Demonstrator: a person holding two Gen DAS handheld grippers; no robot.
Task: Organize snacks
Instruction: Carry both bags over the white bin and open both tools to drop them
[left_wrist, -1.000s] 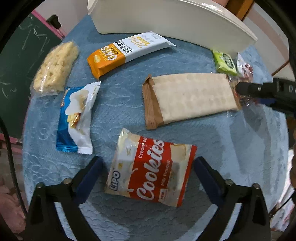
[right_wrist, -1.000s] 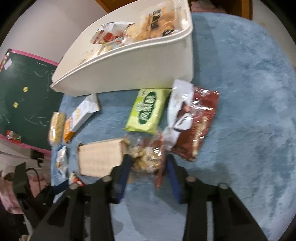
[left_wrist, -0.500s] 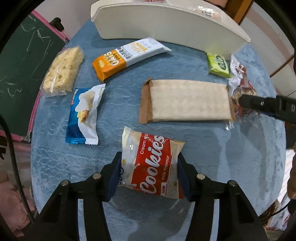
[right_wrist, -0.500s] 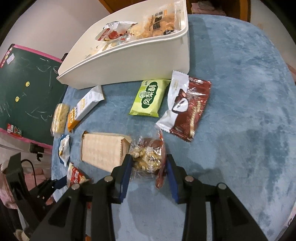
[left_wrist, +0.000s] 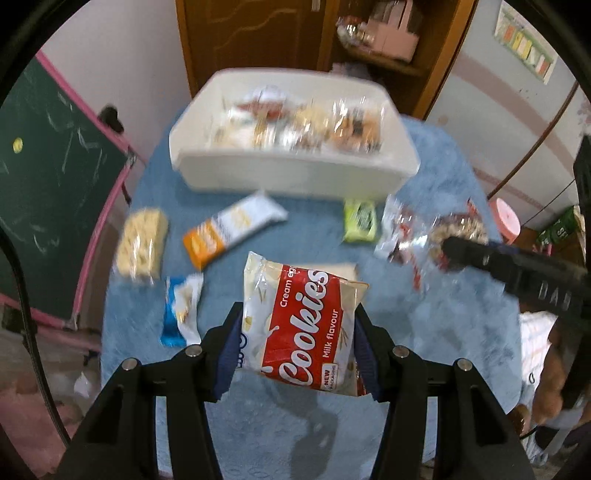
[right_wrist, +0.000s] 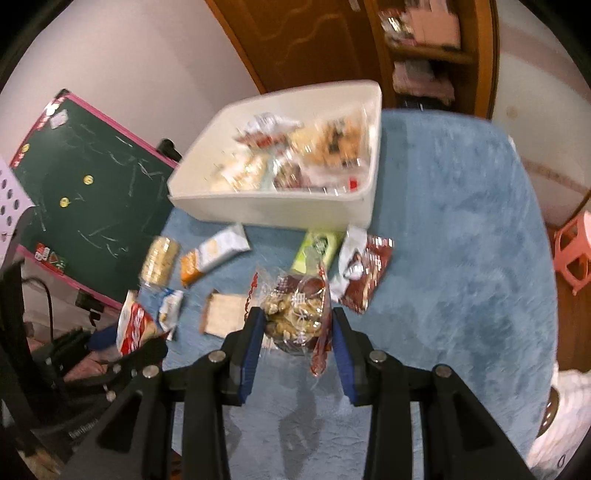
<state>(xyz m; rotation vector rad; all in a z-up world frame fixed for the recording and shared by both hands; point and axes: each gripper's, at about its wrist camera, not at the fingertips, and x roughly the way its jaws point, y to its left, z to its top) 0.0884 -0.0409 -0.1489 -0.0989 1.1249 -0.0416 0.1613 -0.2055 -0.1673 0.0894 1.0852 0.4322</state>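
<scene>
My left gripper (left_wrist: 297, 325) is shut on a red and white Cookies pack (left_wrist: 301, 325) and holds it lifted above the blue table (left_wrist: 280, 435). It also shows in the right wrist view (right_wrist: 135, 326). My right gripper (right_wrist: 297, 321) is shut on a clear bag of mixed snacks (right_wrist: 295, 312), also lifted; the bag shows in the left wrist view (left_wrist: 448, 232). A white bin (left_wrist: 295, 177) with several snacks stands at the table's far side (right_wrist: 273, 210).
On the table lie an orange and white bar (left_wrist: 232, 229), a pale puffed-snack bag (left_wrist: 140, 242), a blue and white packet (left_wrist: 183, 310), a green packet (left_wrist: 360, 221), a brown and white packet (right_wrist: 364, 273) and a tan cracker pack (right_wrist: 223, 314). A chalkboard (left_wrist: 44, 192) stands left.
Both grippers have risen from the table with their packs and tilted up, so the bin's inside now shows. The left gripper closed on the Cookies pack a second ago.
</scene>
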